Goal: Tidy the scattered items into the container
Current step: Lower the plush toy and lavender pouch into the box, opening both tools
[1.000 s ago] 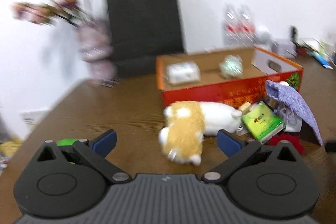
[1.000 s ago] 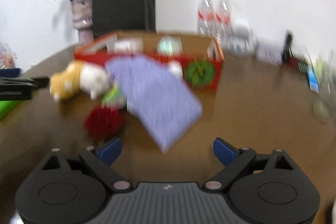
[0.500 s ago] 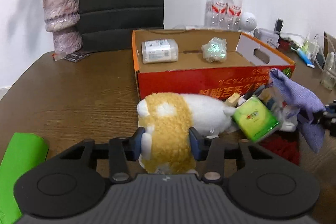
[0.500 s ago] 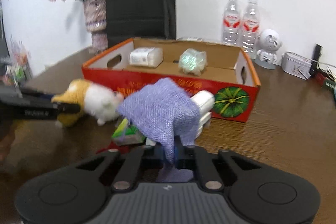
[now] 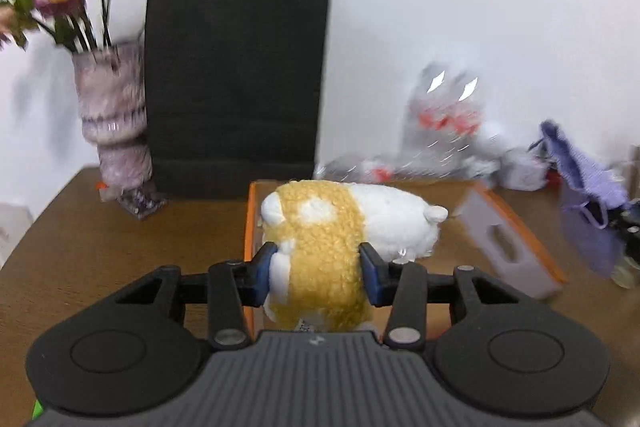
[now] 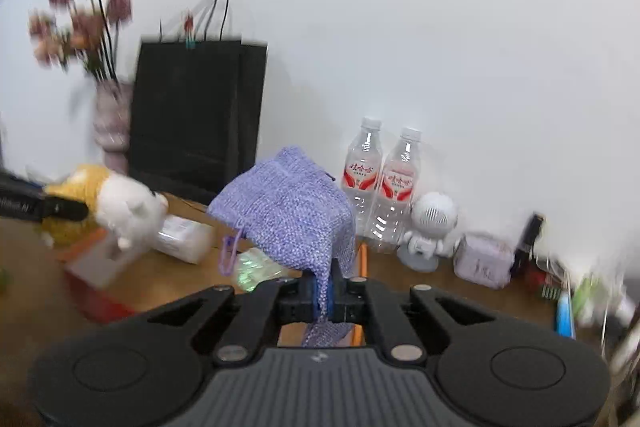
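My left gripper (image 5: pixel 318 275) is shut on a yellow and white plush toy (image 5: pixel 320 239) and holds it in the air over the left end of the orange cardboard box (image 5: pixel 516 227). My right gripper (image 6: pixel 325 293) is shut on a purple knitted pouch (image 6: pixel 288 215) and holds it above the same box (image 6: pixel 96 267). In the right wrist view the plush toy (image 6: pixel 120 207) hangs at the left, and a white packet (image 6: pixel 180 239) and a shiny green ball (image 6: pixel 252 267) lie inside the box. The pouch also shows in the left wrist view (image 5: pixel 588 187).
A black paper bag (image 5: pixel 236 83) and a vase of flowers (image 5: pixel 112 123) stand behind the box. Two water bottles (image 6: pixel 380 187), a small white robot figure (image 6: pixel 430 231) and a lilac tin (image 6: pixel 484 259) stand at the back right. The wooden table (image 5: pixel 100 239) carries it all.
Both grippers have lifted from the table and moved over the box, the left with the plush toy, the right with the purple pouch. A second ago both were open.
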### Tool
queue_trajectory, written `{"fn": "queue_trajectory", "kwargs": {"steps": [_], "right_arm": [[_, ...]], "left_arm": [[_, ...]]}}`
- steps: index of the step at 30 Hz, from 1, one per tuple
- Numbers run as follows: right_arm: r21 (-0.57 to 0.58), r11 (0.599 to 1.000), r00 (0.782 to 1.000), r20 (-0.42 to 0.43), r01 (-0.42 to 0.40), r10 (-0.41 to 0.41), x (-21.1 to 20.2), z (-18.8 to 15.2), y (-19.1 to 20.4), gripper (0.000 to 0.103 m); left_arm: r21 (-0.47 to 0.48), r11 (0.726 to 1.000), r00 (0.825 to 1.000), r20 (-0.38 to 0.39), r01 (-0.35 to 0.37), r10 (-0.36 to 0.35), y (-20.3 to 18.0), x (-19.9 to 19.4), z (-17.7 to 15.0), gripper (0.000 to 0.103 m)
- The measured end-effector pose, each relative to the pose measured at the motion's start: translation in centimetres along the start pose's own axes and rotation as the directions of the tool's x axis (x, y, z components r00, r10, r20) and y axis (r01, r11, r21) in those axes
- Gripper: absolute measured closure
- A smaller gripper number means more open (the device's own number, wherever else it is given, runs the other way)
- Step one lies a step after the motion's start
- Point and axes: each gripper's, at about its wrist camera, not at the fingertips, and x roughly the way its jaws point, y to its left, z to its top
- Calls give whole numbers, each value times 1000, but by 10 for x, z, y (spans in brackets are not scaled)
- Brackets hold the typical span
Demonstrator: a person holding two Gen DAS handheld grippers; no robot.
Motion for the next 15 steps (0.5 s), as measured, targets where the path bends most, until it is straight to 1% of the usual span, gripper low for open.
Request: {"fn": "queue_trajectory", "kwargs": {"steps": [1,2,4,5,7,8,9,10,11,12,13,14,15], "right_arm": [[-26,1000,1000,-29,2,-2,16,6,2,99],[-64,998,998,-68,0,-4,35,11,7,99],[-146,989,992,-128,-31,12,67,9,22,99],[-190,980,985,-168,-67,34,83,5,30,99],[-263,953,964,-254,-148,80,109,-4,45,99],[-289,936,947,-304,-199,107,122,-9,51,98],[-275,926,914,-382,-257,140,138,-14,53,94],[-217,926,872,-454,-309,185,151,-16,49,94],[-145,929,835,-501,-342,229,162,-12,41,87],[-86,927,809,-521,-366,272,168,-6,32,61],[-49,924,807,-506,-379,305,168,1,23,46],[-24,920,812,-481,-390,331,164,8,16,23],[5,917,816,-456,-398,356,159,16,9,17]], "left_arm": [[3,1000,999,-28,-19,19,-3,19,2,58],[32,999,999,-47,-19,20,-5,32,3,58],[39,999,997,-82,-5,8,-3,52,-1,58],[34,999,994,-108,3,0,0,61,-2,58],[28,1000,989,-147,-6,10,4,75,-8,58],[46,999,985,-169,-12,20,3,81,-12,57],[62,998,983,-179,-14,25,1,84,-16,54],[77,997,984,-175,1,12,-1,85,-18,44],[82,996,986,-168,19,-5,1,81,-22,35],[84,996,987,-159,27,-13,1,78,-22,30],[85,996,990,-142,19,-7,1,73,-21,19],[85,996,992,-123,20,-9,1,67,-18,16],[85,996,995,-102,20,-11,2,61,-14,14]]}}
